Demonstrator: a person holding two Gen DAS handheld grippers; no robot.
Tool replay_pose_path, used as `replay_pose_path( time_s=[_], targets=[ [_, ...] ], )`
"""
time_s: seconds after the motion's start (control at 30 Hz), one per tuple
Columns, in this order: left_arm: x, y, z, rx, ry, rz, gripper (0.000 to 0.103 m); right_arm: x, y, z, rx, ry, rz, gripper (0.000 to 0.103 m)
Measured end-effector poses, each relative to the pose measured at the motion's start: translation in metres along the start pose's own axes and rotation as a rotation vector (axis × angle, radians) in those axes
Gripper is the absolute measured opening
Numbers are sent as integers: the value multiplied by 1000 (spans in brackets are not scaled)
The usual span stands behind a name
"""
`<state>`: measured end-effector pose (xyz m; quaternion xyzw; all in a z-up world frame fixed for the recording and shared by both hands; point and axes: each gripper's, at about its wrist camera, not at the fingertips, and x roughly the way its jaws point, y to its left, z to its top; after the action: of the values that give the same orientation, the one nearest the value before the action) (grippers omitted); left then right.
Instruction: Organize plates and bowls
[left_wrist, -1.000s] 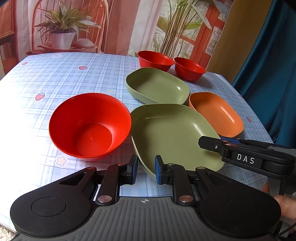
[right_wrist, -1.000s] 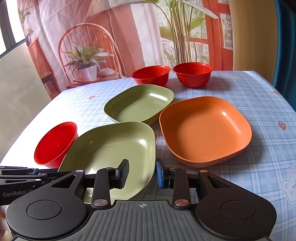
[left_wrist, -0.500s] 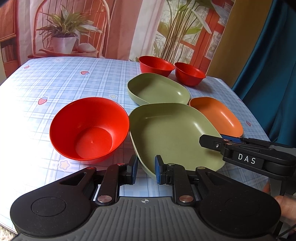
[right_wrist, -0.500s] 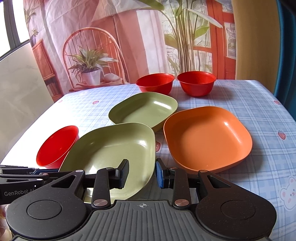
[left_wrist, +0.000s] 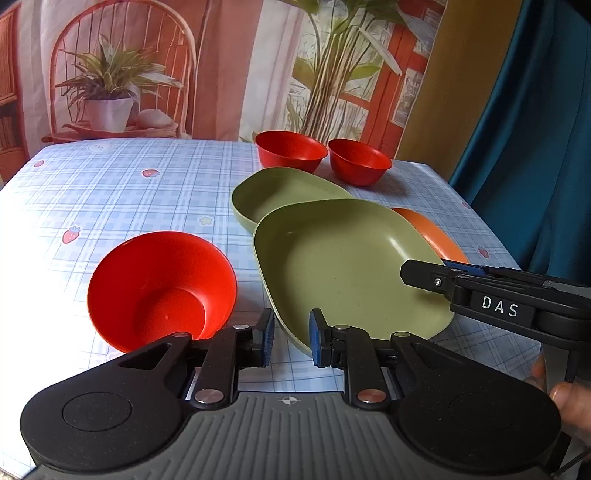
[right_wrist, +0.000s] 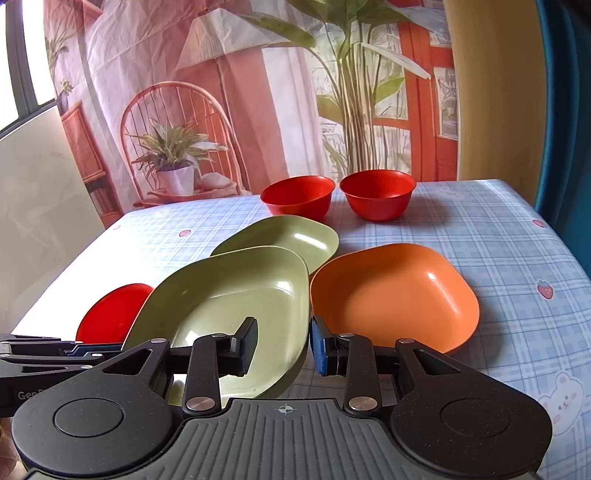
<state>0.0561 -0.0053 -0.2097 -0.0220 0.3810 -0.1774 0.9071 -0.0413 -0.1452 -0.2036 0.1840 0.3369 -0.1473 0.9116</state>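
Observation:
A near green plate (left_wrist: 351, 266) (right_wrist: 229, 306) sits tilted, its far edge over a second green plate (left_wrist: 280, 188) (right_wrist: 288, 236). My left gripper (left_wrist: 291, 336) straddles its near rim, jaws a little apart, not pressing it. My right gripper (right_wrist: 282, 345) straddles its right rim, jaws also apart; it shows from the side in the left wrist view (left_wrist: 436, 275). An orange plate (right_wrist: 395, 295) lies right of it. A red bowl (left_wrist: 159, 288) sits left. Two more red bowls (right_wrist: 299, 199) (right_wrist: 378, 197) stand at the back.
The table (left_wrist: 110, 192) has a blue checked cloth with strawberry prints. Its right edge (left_wrist: 491, 236) runs beside a teal curtain. A printed backdrop with a chair and plants hangs behind the far edge. A white panel (right_wrist: 37, 206) stands to the left.
Both grippers have dropped lower and nearer the table. The near green plate now stands tilted, overlapping the far green plate and hiding more of the orange one. Jaws keep the same gap.

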Motion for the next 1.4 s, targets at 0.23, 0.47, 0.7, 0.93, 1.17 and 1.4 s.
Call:
replay_pose_path(
  time_s=[0.23,0.47,0.7,0.93,1.17,1.4],
  targets=[
    [-1,-13,13,38,-18,-20,22,-8,-12,11,17,-41,-4,29],
    [12,-25,29,62,-13,-51,22,-11,-29,25,21,-63,-19,29],
    [28,-36,43,72,1,-84,22,-9,-51,40,8,-76,-37,29],
    [49,-49,62,74,20,-109,22,0,-75,60,-13,-79,-47,29],
    [73,-64,76,94,44,-122,22,17,-100,78,-33,-67,-63,29],
    [90,-69,67,98,105,-141,22,30,-112,66,-45,-10,-83,29]
  ],
)
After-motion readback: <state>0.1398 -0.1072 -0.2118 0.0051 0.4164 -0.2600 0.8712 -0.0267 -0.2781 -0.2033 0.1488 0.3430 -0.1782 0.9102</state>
